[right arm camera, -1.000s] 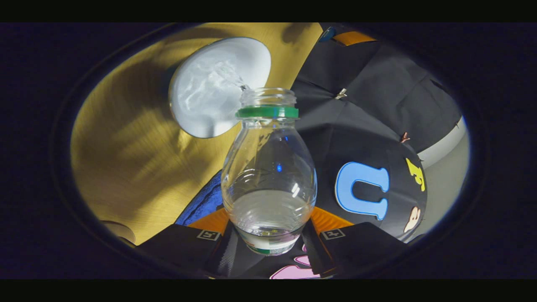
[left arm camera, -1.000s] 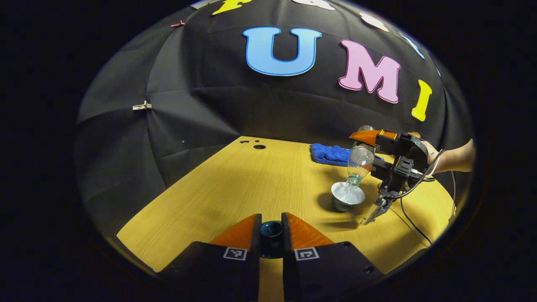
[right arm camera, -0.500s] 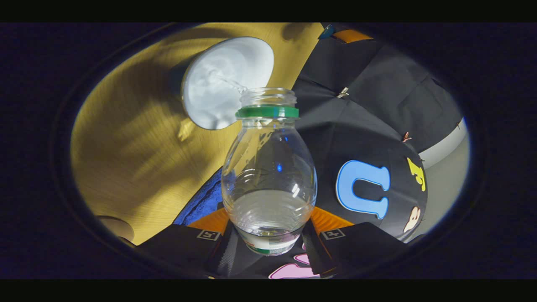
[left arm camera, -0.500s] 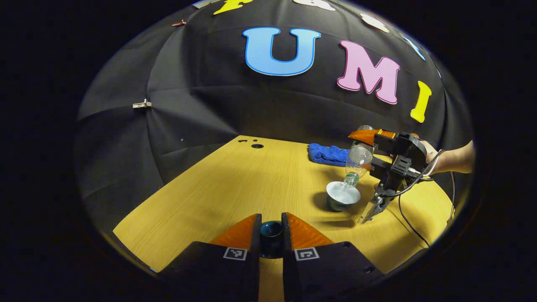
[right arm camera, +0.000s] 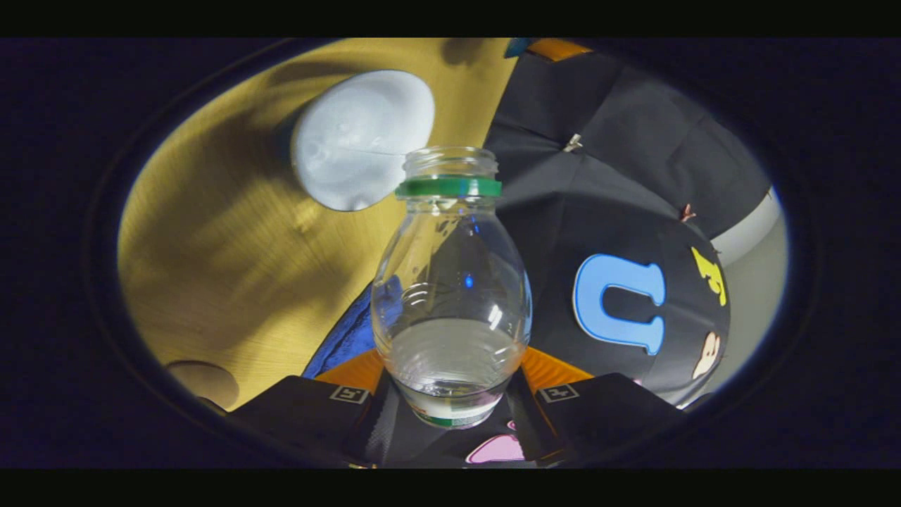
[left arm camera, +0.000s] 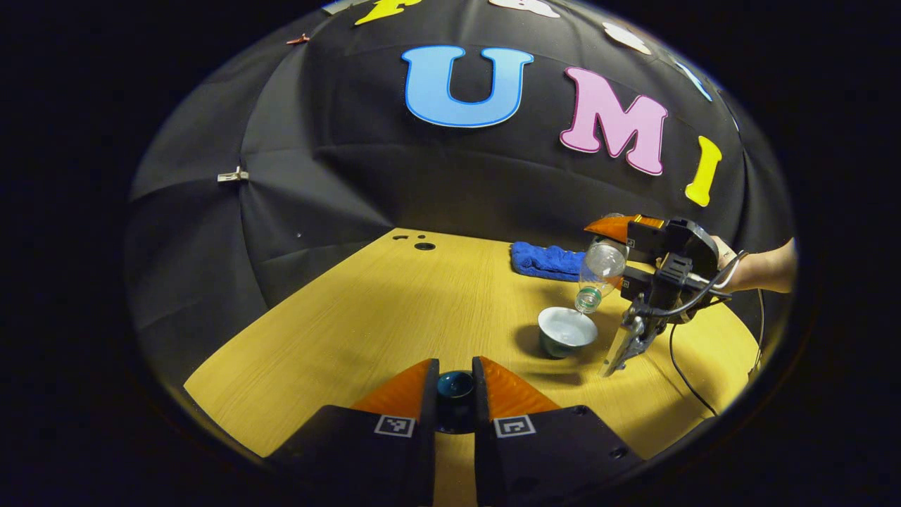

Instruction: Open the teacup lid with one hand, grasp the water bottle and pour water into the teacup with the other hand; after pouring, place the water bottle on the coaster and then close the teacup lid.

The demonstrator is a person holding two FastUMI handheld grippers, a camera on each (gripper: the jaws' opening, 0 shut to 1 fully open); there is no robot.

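Counter [left arm camera: 394, 310]: yellow wood grain. Cup [left arm camera: 566, 331]: white inside, dark green outside. Bottle [right arm camera: 450, 282]: clear, with a green neck ring. Cloth [left arm camera: 545, 258] behind the cup: blue. Lid [left arm camera: 455, 386]: dark teal. Black-and-white square markers on the left claw [left arm camera: 455, 394] housing.

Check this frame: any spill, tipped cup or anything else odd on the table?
Nothing stands out. The teacup sits upright, the wood around it looks dry, the tilted water bottle is gripped by the right gripper, and the left gripper holds the lid.

Tilted bottle [right arm camera: 450, 282] above open teacup [left arm camera: 566, 329]
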